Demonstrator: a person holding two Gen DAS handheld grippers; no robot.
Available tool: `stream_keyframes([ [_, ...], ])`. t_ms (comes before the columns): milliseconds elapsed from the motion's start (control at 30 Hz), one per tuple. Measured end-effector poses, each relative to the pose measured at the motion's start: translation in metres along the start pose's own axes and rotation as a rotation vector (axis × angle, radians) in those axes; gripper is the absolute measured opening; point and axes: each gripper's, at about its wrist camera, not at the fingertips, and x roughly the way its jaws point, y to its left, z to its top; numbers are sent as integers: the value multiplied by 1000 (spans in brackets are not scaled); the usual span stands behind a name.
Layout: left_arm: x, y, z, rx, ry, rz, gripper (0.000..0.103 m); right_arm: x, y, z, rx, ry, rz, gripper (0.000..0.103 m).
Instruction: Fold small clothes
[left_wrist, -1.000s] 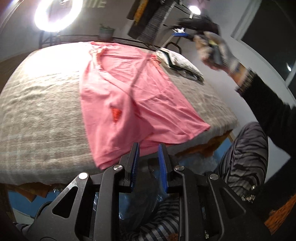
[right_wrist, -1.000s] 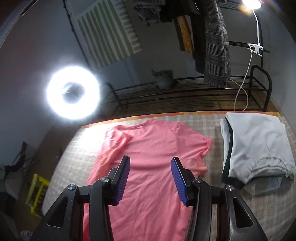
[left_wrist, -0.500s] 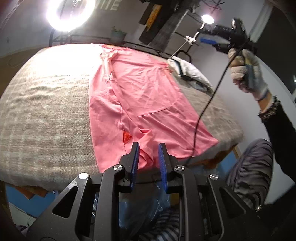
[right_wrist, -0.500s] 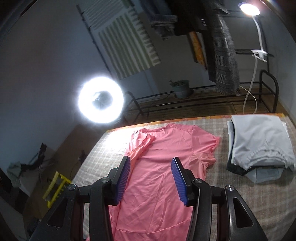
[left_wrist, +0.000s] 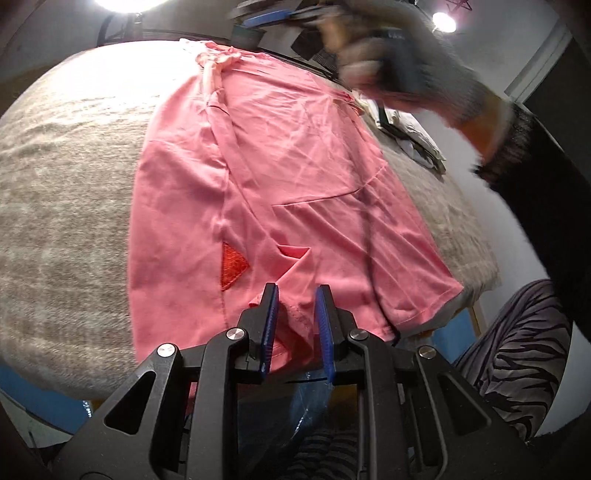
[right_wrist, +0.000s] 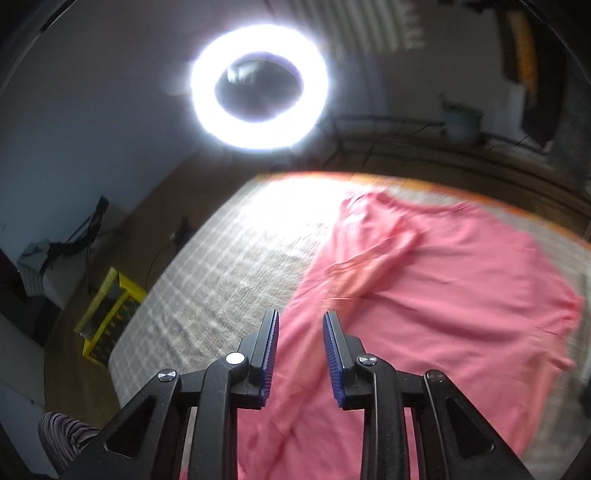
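Grasping stage: left gripper (left_wrist: 295, 314), jaws parted, straddles the pink T-shirt (left_wrist: 295, 177) hem; right gripper (right_wrist: 300, 347), parted, empty, hovers above. Next: pinch hem.

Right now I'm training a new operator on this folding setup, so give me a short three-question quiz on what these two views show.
1. True or false: the pink shirt lies spread on the checked blanket.
2. What do the left gripper jaws straddle? A) the shirt's near hem B) a sock C) a towel
3. Fill in: the right gripper hovers open above the shirt, facing a bright ____ light.

Key: 1 true; 2 A; 3 ring.
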Motion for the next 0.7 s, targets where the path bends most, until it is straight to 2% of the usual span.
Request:
stream_keyframes([
  [200,11,-2,-1,-11,36,-41,19,92,1,5,7,143,-13,23],
  [300,14,-8,-2,13,42,-55,19,111,2,7,4,164,-5,23],
  [367,16,-12,-2,23,49,-62,19,117,2,8,-1,172,-6,23],
  [500,14,-18,-6,44,56,-72,19,126,-17,13,31,192,-119,23],
  [567,9,-20,-9,62,48,-79,19,114,-39,12,93,179,-205,24],
  [700,-8,-24,-9,82,5,-110,19,79,-81,7,206,131,-285,28],
])
